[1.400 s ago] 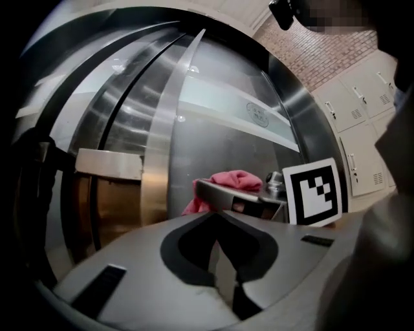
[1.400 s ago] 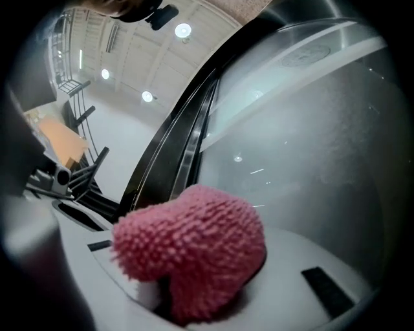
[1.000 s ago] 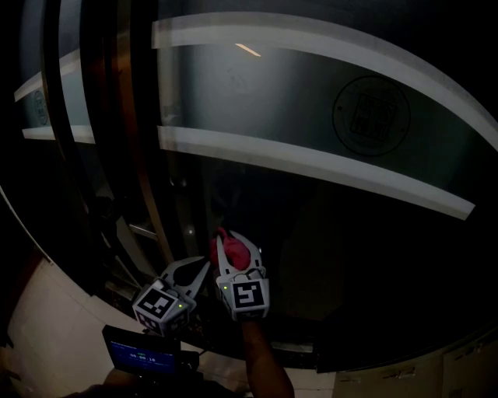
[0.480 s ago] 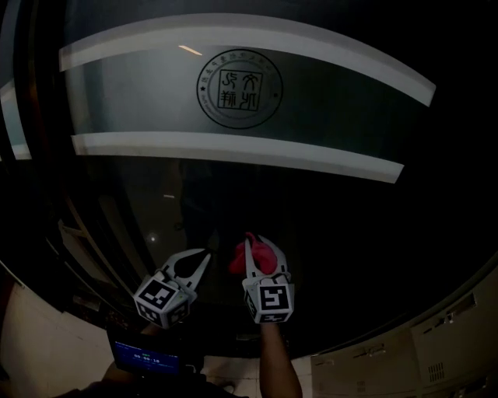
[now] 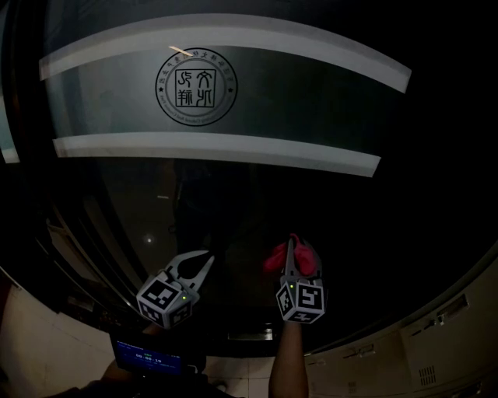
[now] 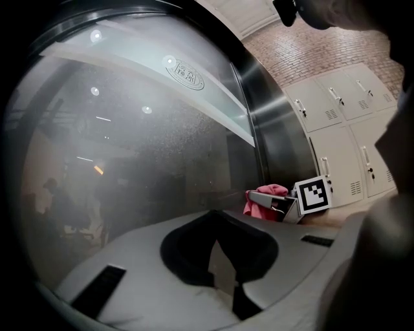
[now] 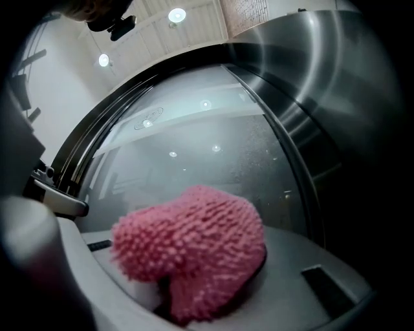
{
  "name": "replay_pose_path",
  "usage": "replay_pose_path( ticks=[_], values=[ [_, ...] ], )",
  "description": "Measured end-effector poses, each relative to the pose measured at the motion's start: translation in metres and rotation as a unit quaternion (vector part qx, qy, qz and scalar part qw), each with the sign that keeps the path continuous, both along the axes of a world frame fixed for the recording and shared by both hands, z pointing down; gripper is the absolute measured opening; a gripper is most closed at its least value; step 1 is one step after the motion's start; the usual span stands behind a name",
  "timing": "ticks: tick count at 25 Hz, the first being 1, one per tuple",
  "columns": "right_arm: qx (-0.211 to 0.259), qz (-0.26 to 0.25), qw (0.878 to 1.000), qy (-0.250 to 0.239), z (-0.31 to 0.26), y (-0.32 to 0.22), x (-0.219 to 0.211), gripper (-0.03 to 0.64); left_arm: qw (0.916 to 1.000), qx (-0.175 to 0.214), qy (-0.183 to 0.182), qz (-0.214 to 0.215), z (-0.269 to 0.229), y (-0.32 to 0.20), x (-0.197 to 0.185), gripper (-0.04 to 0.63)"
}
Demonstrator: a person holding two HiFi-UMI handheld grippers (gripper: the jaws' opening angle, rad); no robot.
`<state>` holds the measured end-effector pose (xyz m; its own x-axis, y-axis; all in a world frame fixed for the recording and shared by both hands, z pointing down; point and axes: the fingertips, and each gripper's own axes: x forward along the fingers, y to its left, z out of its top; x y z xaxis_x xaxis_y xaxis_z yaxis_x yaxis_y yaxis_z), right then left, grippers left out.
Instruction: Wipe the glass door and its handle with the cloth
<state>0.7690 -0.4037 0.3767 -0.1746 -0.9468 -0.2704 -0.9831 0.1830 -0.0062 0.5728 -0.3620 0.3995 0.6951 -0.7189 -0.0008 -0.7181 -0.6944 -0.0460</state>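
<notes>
Head view: right gripper (image 5: 291,250) holds the pink cloth (image 5: 306,261) at the dark glass door (image 5: 350,218).
Cloth bulges out on both sides of the closed jaws, against the glass. Left gripper (image 5: 205,260) hangs just left of the right one, apart from it, its fingers drawn together at the tips with nothing between. High above both and to the left: frosted band (image 5: 311,89) bearing a round seal (image 5: 195,86). Below the left gripper, a small lit screen (image 5: 148,360). Pale cabinets (image 5: 440,350) lie lower right of the right gripper.

The dark glass door (image 5: 327,210) is shown in dim light, bowed at the edges by wide-angle distortion. Round white ceiling lights (image 7: 176,14) are mirrored as glare spots on it; the fuzzy pink cloth (image 7: 194,252) is rendered slightly blurred.
</notes>
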Motion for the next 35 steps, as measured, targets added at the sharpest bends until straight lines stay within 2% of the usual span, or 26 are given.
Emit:
replay_pose_path(
  ticks=[6, 11, 15, 19, 23, 26, 31, 35],
  values=[
    [-0.004, -0.004, 1.0, 0.003, 0.001, 0.003, -0.012, 0.058, 1.0, -0.004, -0.003, -0.007, 0.002, 0.003, -0.012, 0.002],
    [-0.003, -0.038, 0.999, -0.005, 0.004, 0.018, -0.068, 0.058, 0.9998, -0.008, -0.011, -0.016, 0.005, 0.015, -0.045, 0.002],
    [-0.004, -0.074, 0.997, 0.004, 0.007, 0.039, -0.142, 0.06, 0.9998, -0.014, -0.013, -0.01, 0.006, 0.033, -0.082, 0.002],
    [0.008, -0.098, 0.995, 0.004, 0.006, 0.071, -0.235, 0.06, 0.9988, -0.006, -0.049, -0.002, 0.014, 0.058, -0.135, 0.002],
    [0.024, -0.106, 0.994, -0.007, 0.002, 0.107, -0.332, 0.06, 0.9979, -0.007, -0.056, 0.032, 0.021, 0.088, -0.202, 0.002],
    [0.015, -0.118, 0.992, -0.031, 0.006, 0.128, -0.4, 0.06, 0.9965, -0.003, -0.07, 0.046, 0.024, 0.111, -0.261, 0.002],
    [-0.004, -0.15, 0.988, -0.025, 0.004, 0.157, -0.496, 0.06, 0.9984, -0.011, -0.042, 0.036, 0.015, 0.136, -0.348, 0.002],
    [-0.001, -0.177, 0.984, -0.007, -0.001, 0.176, -0.545, 0.06, 0.9996, -0.008, -0.026, 0.009, 0.004, 0.151, -0.396, 0.003]
  ],
)
